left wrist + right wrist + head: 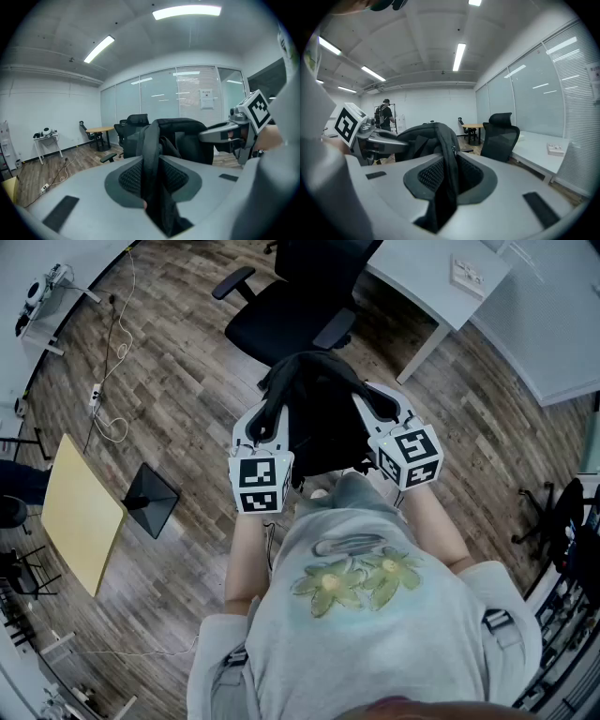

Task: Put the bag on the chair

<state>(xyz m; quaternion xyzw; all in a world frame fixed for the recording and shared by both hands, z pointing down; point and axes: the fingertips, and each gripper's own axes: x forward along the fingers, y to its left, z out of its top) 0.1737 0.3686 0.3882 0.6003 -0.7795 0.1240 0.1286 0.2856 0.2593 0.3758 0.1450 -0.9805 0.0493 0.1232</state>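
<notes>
Left gripper [269, 416]: being clamped on a strap of the bag [319, 427].
Right gripper [371, 407]: being clamped likewise, for level carrying to the chair [281, 320].

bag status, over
Left tool and right tool both shut on black fabric bag, held off floor. Black office chair straight ahead. Nothing seen between.
</notes>
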